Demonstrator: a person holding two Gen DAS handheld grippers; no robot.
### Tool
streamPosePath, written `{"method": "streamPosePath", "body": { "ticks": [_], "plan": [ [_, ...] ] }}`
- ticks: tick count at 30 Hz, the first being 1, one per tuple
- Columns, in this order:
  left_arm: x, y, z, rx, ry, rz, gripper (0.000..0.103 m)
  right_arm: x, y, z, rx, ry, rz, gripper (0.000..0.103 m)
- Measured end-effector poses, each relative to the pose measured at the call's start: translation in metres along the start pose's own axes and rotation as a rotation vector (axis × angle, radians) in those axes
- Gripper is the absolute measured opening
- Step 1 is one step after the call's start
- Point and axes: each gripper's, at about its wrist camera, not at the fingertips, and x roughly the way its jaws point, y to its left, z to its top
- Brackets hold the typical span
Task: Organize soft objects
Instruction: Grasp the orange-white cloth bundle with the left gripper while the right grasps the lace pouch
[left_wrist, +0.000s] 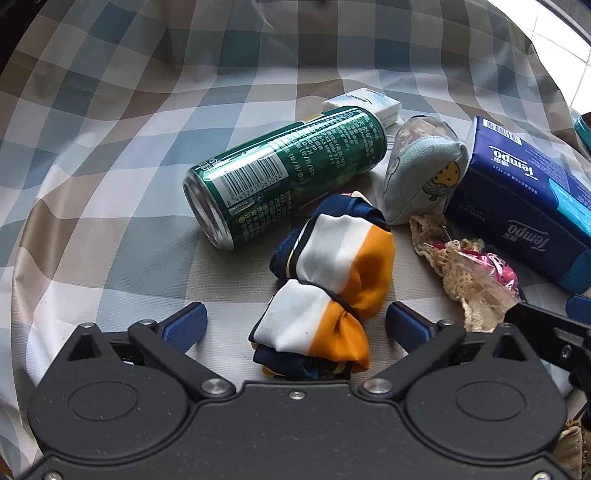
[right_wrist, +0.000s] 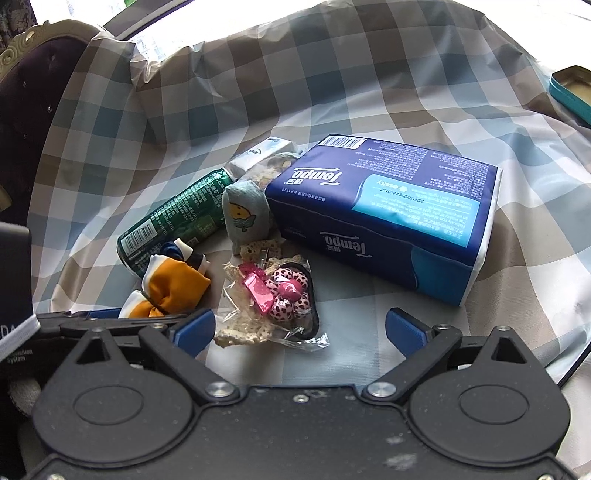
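Both claws hang open over a checked cloth on the tabletop (left_wrist: 110, 155), each bracketing a soft item and gripping nothing. The left claw (left_wrist: 295, 325) straddles a knotted orange, white and navy scarf (left_wrist: 332, 280), which lies just beside a green drink can (left_wrist: 284, 170) on its side. The right claw (right_wrist: 300, 330) faces a clear packet of pink hair ties on cream lace (right_wrist: 271, 295), nearer its left finger than its right.

A clean lift of the scarf likely means closing on the cinched waist under the black band, where the cloth is bunched firm, and keeping the far finger clear of the can so it does not roll. The packet's slick film may slip, so a low, centred pinch looks wiser.

The blue tissue pack (right_wrist: 384, 218) reads "Tempo", upside down to both cameras; a barcode shows on the can. A small printed pouch (left_wrist: 421, 173) touches the pack.
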Motion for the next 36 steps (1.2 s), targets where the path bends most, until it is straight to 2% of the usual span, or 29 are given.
{"method": "streamPosePath", "body": {
  "ticks": [5,6,8,10,13,19,22,24,25,33,36],
  "plan": [
    [-0.002,0.006,0.001,-0.037,-0.019,-0.021,0.097,0.007,0.001,0.007,0.016,0.009,0.018,0.098],
    [-0.004,0.007,0.002,-0.025,-0.026,-0.021,0.089,0.009,0.003,0.008,0.013,0.012,0.021,0.098],
    [-0.010,0.007,0.003,0.010,-0.053,-0.039,0.063,0.011,0.006,0.009,0.004,0.015,0.026,0.097],
    [-0.014,0.010,0.005,0.003,-0.065,-0.066,0.056,0.015,0.009,0.009,-0.009,0.021,0.024,0.096],
    [-0.015,0.011,0.007,0.014,-0.076,-0.064,0.050,0.024,0.016,0.010,-0.036,0.027,0.010,0.093],
    [-0.024,0.017,0.002,0.005,-0.087,-0.050,0.049,0.041,0.027,0.010,-0.091,0.037,-0.047,0.087],
    [-0.031,0.020,-0.003,-0.004,-0.096,-0.050,0.049,0.047,0.032,0.007,-0.128,0.036,-0.073,0.076],
    [-0.038,0.021,-0.005,-0.010,-0.105,-0.054,0.049,0.045,0.037,0.004,-0.165,0.029,-0.079,0.059],
    [-0.043,0.021,-0.006,-0.013,-0.110,-0.056,0.049,0.043,0.038,0.003,-0.178,0.027,-0.082,0.055],
    [-0.057,0.018,-0.010,0.006,-0.121,-0.028,0.050,0.020,0.036,-0.005,-0.170,0.023,-0.060,0.054],
    [-0.048,0.015,-0.006,0.015,-0.113,-0.003,0.058,0.011,0.035,-0.007,-0.160,0.015,-0.053,0.054]
  ]
}}
